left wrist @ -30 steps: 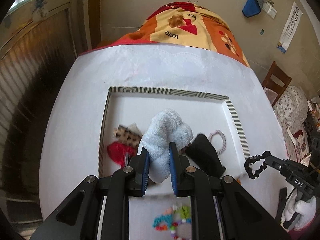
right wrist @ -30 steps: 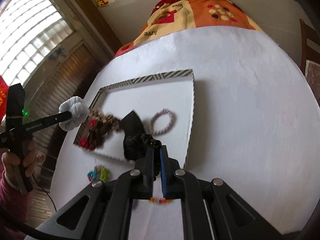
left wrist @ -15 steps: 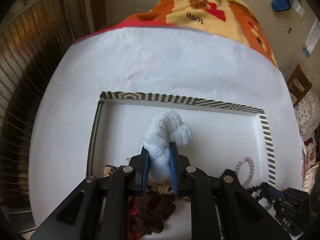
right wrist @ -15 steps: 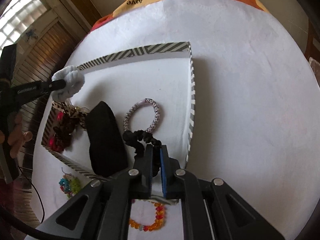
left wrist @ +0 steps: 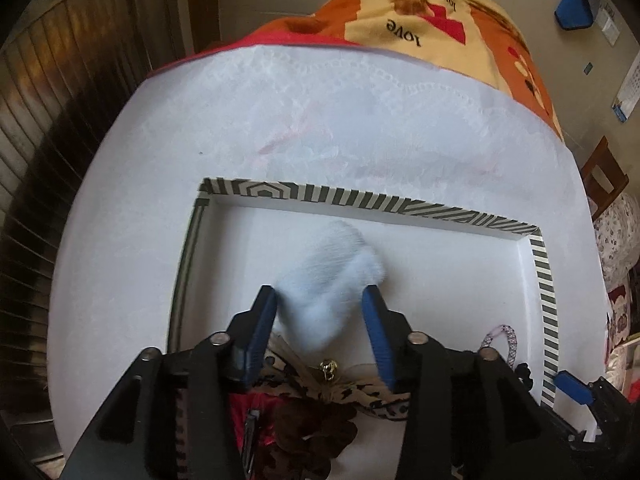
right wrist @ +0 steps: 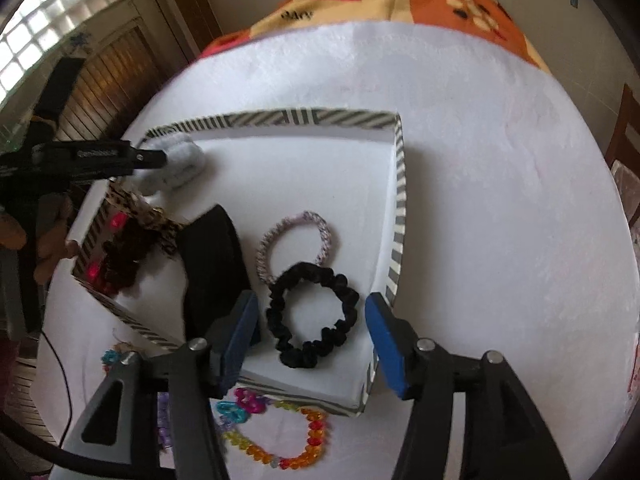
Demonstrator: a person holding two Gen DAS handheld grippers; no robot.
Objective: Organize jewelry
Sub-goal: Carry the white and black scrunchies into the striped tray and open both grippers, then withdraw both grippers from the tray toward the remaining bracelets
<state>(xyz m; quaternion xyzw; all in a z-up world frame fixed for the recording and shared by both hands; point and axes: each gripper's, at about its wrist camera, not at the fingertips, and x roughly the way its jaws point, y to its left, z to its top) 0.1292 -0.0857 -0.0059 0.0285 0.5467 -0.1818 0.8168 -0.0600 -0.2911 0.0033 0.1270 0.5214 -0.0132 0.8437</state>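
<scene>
A shallow white tray with a striped rim (left wrist: 360, 196) (right wrist: 400, 184) lies on the white table. My left gripper (left wrist: 320, 312) is open over its far left part, and a fluffy white scrunchie (left wrist: 332, 272) (right wrist: 176, 160) sits between the fingers, released. My right gripper (right wrist: 310, 320) is open above a black scrunchie (right wrist: 312, 316) that lies in the tray's near right corner. A pink braided hair tie (right wrist: 294, 248), a black cloth piece (right wrist: 214, 256) and leopard and red scrunchies (right wrist: 128, 240) (left wrist: 316, 412) also lie in the tray.
Coloured bead bracelets (right wrist: 280, 436) lie on the table in front of the tray. An orange and yellow patterned blanket (left wrist: 420, 20) hangs past the table's far edge. A wooden chair (left wrist: 604, 176) stands at the right.
Both grippers have opened. The left one let go of the white scrunchie in the tray's far left; the right one let go of the black scrunchie in the near right corner.
</scene>
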